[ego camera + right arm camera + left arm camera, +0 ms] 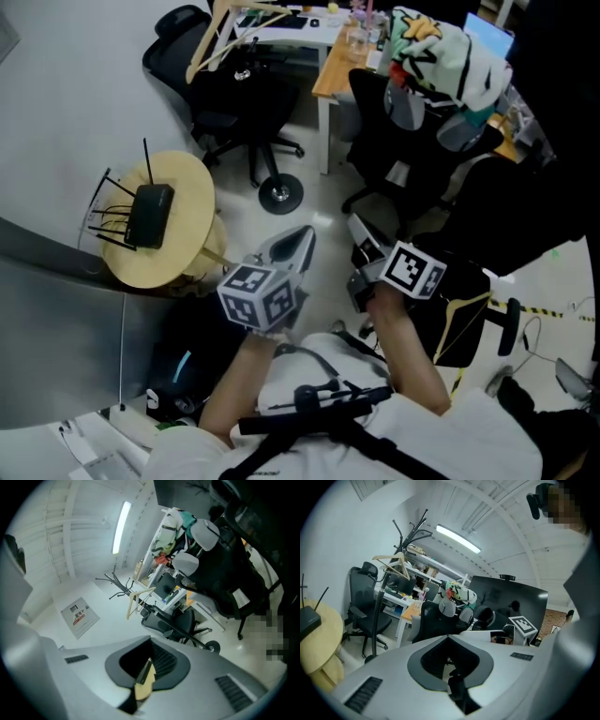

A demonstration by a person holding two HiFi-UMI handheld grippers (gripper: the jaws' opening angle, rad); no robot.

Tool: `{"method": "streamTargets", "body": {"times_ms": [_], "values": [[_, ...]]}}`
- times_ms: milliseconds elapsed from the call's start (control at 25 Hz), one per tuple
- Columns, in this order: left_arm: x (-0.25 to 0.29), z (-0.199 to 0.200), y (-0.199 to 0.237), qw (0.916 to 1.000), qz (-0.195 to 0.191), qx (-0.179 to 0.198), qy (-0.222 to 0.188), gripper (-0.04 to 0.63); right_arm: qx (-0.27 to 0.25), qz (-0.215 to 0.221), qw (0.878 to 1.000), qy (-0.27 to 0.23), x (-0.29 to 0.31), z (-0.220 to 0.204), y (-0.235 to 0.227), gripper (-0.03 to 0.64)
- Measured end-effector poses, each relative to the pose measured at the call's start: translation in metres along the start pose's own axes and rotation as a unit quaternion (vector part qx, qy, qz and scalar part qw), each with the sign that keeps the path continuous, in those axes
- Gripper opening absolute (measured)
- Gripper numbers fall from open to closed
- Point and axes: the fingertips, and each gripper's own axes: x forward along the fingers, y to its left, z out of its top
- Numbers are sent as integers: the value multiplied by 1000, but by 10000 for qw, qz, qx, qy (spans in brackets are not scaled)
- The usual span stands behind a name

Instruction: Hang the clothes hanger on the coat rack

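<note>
Nearby, the left claw (457,688) and right claw (144,679) are both pressed together and empty. Well ahead of them, the wooden clothes hanger (131,605) hangs on the coat rack (377,618). If its hook sits shallow, a bump from the office chair (361,602) just beside the rack could shake it off.

The pale floor (314,211) carries the coat rack (279,194) on its round base, a black office chair (234,103) on casters, and a small table. Its round wooden tabletop (192,192) bears a black router (150,214) with antennas.
</note>
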Motion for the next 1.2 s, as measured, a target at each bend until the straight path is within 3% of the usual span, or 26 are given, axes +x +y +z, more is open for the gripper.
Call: {"method": "streamTargets", "body": {"times_ms": [200,280,640,1200], "values": [[-15,0,5,10000,-43,21,24,-8,750,417,9962,-176,10,-16,18,0],[-21,1,11,10000,-47,9,-17,-8,815,510,9952,-191,14,-21,27,-2],[-49,19,32,9992,59,-78,-389,-8,-604,231,9977,223,24,-46,64,-1],[-71,26,39,9981,-70,-153,-600,-8,-887,183,9956,260,24,-68,85,0]]}}
